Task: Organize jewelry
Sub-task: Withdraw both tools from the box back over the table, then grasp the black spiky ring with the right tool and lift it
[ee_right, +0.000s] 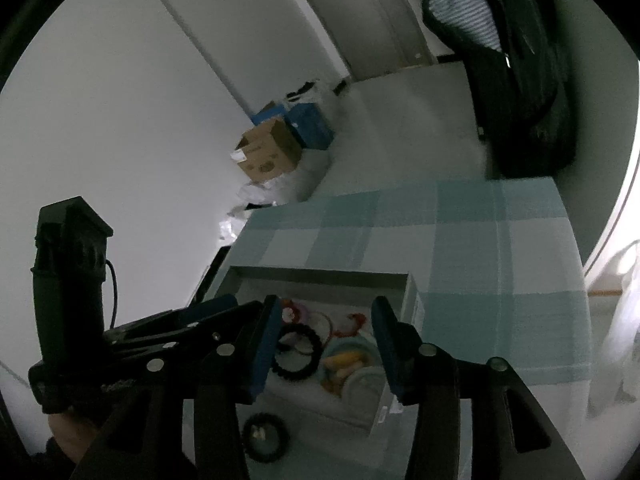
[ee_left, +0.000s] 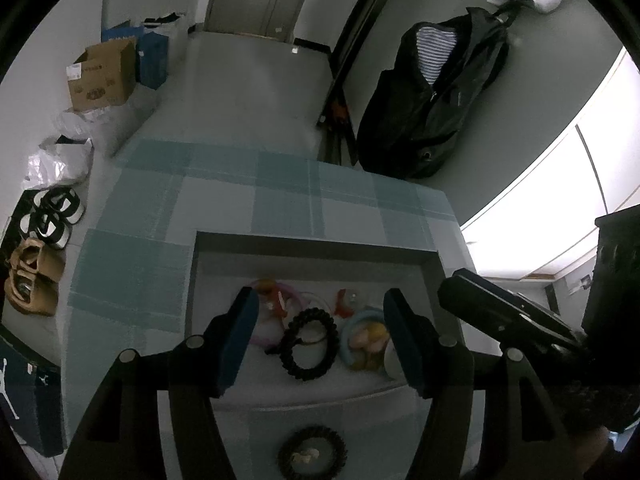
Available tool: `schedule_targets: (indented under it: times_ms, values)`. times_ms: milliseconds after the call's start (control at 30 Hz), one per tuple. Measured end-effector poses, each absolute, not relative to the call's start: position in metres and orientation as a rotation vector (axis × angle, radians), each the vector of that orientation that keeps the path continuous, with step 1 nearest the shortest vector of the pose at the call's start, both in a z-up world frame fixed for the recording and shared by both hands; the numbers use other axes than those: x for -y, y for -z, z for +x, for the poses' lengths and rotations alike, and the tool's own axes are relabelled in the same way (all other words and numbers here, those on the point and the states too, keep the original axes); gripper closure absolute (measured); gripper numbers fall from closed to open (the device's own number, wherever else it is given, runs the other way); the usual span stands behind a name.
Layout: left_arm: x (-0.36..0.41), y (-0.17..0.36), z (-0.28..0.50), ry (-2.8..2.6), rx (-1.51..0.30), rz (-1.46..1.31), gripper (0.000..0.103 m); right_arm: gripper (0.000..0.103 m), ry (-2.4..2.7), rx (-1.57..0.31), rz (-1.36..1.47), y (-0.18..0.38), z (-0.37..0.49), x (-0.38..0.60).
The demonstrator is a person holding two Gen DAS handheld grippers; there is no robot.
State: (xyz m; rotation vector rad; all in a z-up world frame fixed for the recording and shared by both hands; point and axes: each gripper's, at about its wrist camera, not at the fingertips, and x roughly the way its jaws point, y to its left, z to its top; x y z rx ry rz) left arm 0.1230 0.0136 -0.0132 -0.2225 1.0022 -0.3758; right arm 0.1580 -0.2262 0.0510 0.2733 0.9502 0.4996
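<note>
left gripper [ee_left: 320,340]: your jaws stand apart over the tray, holding nothing; blue pads clear of everything.
right gripper [ee_right: 326,344]: your jaws stand apart too, somewhat narrower, nothing clamped between them.
tray [ee_left: 312,240]: shallow white box on the checked tablecloth [ee_left: 160,272], close to the table's near edge, toward its right side in the left wrist view.
black coil bracelet [ee_left: 306,344]: lies in the tray, directly between your left pads, touching neither; in the right wrist view [ee_right: 296,354] it sits just beside the left pad of your right gripper.
other jewelry: pink rings [ee_left: 276,312], a red piece [ee_left: 344,300], and a light blue ring with yellow bits [ee_left: 366,340] share the tray, piled close together.
second black bracelet [ee_left: 312,454]: outside the tray, on the cloth at the near edge, below your left gripper; also seen from the right wrist [ee_right: 266,436].
left view only: shoes [ee_left: 52,216] on the floor, a dark box with a jumping-figure logo [ee_left: 24,396].
right view only: your hand on the left gripper's handle [ee_right: 68,296].
writing: cardboard box [ee_left: 102,74] carries print, too small to read.
</note>
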Motion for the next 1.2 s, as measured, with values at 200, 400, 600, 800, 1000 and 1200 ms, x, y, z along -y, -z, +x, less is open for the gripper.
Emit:
schedule_targets:
  times_ms: [200, 400, 600, 800, 1000, 1200]
  values:
    - [-0.012, 0.006, 0.113, 0.376, -0.968, -0.193, 0.043, 0.051, -0.499, -0.933, 0.250, -0.055, 0.152, 0.227]
    - [-0.013, 0.004, 0.102, 0.354, -0.949, -0.162, 0.042, 0.041, -0.500, -0.903, 0.232, -0.061, 0.144, 0.228]
    - [-0.017, 0.004, 0.084, 0.359, -0.942, -0.142, 0.038, 0.033, -0.525, -0.886, 0.193, -0.064, 0.131, 0.222]
    - [-0.034, 0.010, 0.070, 0.329, -0.949, -0.191, 0.028, 0.029, -0.560, -0.901, 0.157, -0.059, 0.111, 0.213]
    - [-0.056, 0.020, 0.069, 0.283, -0.991, -0.279, 0.028, 0.029, -0.620, -0.930, 0.101, -0.048, 0.090, 0.199]
    - [-0.071, 0.023, 0.068, 0.214, -1.013, -0.332, 0.027, 0.030, -0.701, -0.975, 0.015, -0.031, 0.072, 0.171]
